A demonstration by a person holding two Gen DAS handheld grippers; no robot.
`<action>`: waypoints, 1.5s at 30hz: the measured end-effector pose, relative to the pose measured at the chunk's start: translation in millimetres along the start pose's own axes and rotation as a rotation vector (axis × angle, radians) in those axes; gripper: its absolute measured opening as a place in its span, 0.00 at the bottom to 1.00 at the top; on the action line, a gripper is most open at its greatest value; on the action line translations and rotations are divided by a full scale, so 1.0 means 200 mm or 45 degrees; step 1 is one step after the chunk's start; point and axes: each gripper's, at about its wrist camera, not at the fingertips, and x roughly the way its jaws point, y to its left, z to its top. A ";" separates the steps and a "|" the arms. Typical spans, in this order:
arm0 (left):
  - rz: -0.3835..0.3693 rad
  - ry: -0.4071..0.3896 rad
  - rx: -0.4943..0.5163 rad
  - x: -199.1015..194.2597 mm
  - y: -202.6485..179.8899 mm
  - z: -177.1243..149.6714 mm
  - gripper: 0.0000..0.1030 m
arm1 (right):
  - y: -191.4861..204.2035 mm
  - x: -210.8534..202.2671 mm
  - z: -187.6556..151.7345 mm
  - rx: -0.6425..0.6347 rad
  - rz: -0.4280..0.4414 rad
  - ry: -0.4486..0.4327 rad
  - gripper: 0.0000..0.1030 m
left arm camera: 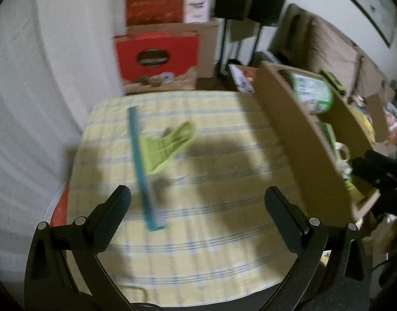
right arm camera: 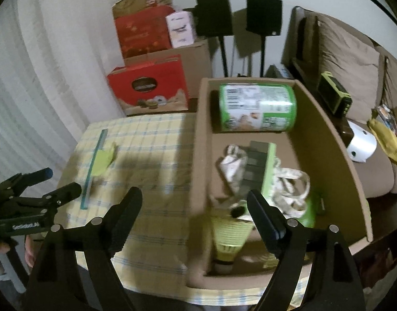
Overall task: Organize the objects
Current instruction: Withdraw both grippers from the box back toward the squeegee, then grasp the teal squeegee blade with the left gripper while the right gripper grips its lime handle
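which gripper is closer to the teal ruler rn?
Left. The left gripper is open, facing the ruler, whose near end lies just ahead of its fingers. The right gripper, also open, sits over the edge of the cardboard box, with the ruler off to its left.

left tool (left arm camera: 197, 199) agape, right tool (right arm camera: 194, 202) agape

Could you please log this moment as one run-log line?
left claw: open, empty | right claw: open, empty | ruler, green clip: on table | box: partly filled
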 end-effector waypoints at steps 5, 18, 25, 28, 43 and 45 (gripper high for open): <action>0.029 0.028 -0.099 0.05 0.19 -0.06 1.00 | 0.10 0.07 0.01 -0.023 0.036 0.021 0.82; 0.031 0.098 -0.239 0.28 0.38 -0.14 1.00 | 0.36 0.27 0.10 -0.047 0.173 0.074 0.81; 0.025 0.116 -0.265 0.38 0.40 -0.11 0.99 | 0.45 0.49 0.21 -0.027 0.238 0.122 0.72; 0.025 0.115 -0.277 0.41 0.41 -0.09 0.99 | 0.50 0.61 0.26 -0.036 0.264 0.168 0.60; -0.001 0.135 -0.318 0.51 0.45 -0.04 0.99 | 0.59 1.02 0.31 0.062 0.384 0.266 0.24; -0.001 0.143 -0.310 0.52 0.44 -0.04 0.99 | 0.59 1.05 0.30 0.080 0.408 0.286 0.22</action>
